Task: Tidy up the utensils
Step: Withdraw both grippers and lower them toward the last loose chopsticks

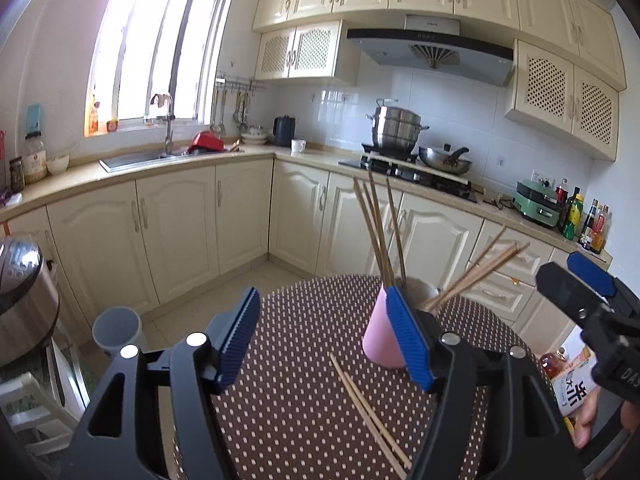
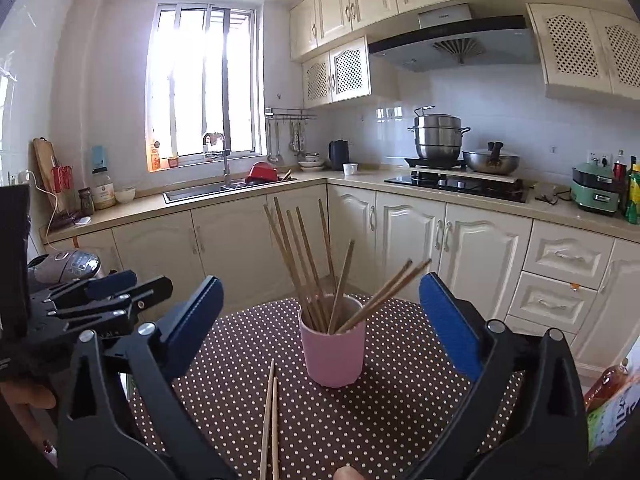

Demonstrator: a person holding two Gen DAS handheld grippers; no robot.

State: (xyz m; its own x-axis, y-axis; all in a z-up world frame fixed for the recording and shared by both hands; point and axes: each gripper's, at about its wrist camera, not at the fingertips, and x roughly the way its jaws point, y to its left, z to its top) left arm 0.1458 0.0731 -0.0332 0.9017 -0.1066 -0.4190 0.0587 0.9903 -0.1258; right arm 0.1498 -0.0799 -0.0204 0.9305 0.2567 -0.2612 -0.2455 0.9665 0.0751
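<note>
We see the pink cup [image 2: 331,350] upright on the dotted table [image 2: 400,420], chopsticks [image 2: 308,264] fanned out inside it. Two loose chopsticks [image 2: 270,420] lie on the cloth just before it. Our right gripper [image 2: 320,322] stands wide apart with nothing clamped; our left gripper [image 1: 326,334] also gapes, its right pad beside the cup.
</note>
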